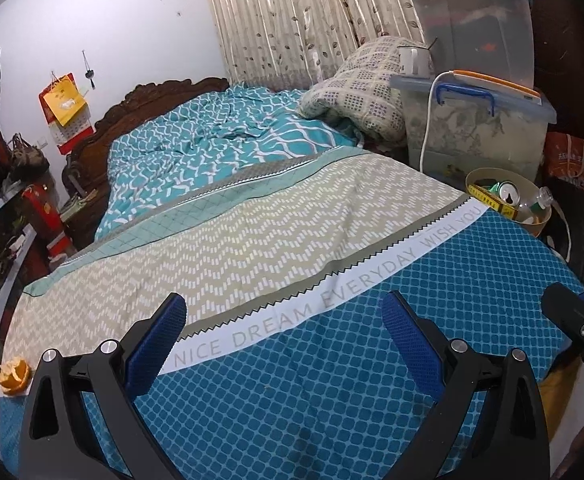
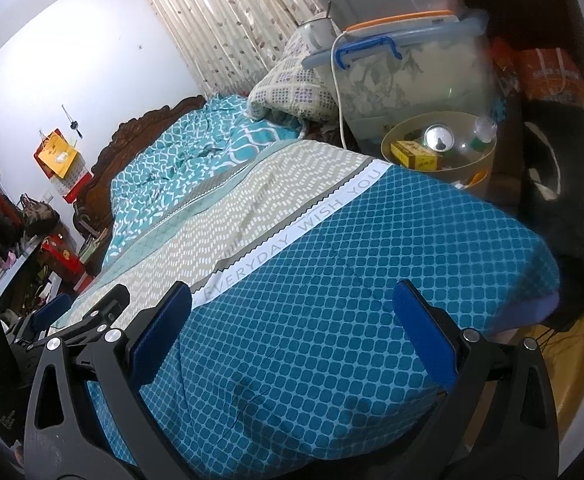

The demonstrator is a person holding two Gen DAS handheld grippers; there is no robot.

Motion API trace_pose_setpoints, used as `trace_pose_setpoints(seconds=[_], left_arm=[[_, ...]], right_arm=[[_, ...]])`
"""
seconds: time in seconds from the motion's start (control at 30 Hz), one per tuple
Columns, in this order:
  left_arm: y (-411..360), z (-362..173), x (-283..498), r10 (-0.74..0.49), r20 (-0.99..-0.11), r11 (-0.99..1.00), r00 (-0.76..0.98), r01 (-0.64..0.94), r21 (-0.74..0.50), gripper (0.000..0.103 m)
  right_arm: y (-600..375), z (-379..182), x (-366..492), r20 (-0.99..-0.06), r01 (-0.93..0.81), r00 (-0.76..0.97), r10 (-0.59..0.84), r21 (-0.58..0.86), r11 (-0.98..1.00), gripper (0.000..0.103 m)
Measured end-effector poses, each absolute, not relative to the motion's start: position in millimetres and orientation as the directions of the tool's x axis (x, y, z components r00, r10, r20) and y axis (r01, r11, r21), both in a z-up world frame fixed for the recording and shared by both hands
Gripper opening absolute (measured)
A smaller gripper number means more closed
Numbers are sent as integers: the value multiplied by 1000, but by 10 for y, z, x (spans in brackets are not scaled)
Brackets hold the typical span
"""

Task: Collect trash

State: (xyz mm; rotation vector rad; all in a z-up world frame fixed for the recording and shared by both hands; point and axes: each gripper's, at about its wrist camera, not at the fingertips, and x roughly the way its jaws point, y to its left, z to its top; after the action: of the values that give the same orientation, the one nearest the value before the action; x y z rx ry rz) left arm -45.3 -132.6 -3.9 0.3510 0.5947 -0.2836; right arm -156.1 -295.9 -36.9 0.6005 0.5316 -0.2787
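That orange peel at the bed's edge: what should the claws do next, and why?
Probably swing the left claw toward the orange peel. Both claws are open and empty, the peel lies loose on the bedspread nearest the left one, and the bin already holds a can, bottle and box.

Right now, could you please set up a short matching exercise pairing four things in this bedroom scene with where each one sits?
Things:
1. orange peel
2. drink can
3. white mug
4. yellow bag

Places:
A. hanging on the wall beside the headboard
B. inside the round bin at the bed's far side
C. on the lid of the storage box with the blue handle
D. at the near left edge of the bed

Pairs: 1-D, 2-B, 3-C, 4-A
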Motion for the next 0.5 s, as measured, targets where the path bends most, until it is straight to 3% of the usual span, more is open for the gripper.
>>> trace_pose_setpoints(seconds=[0.5], left_arm=[[-1326, -10, -469, -158, -601, 909, 784, 354, 222, 94]], right_arm=[[-2905, -348, -1606, -537, 389, 838, -99, 460, 799, 100]])
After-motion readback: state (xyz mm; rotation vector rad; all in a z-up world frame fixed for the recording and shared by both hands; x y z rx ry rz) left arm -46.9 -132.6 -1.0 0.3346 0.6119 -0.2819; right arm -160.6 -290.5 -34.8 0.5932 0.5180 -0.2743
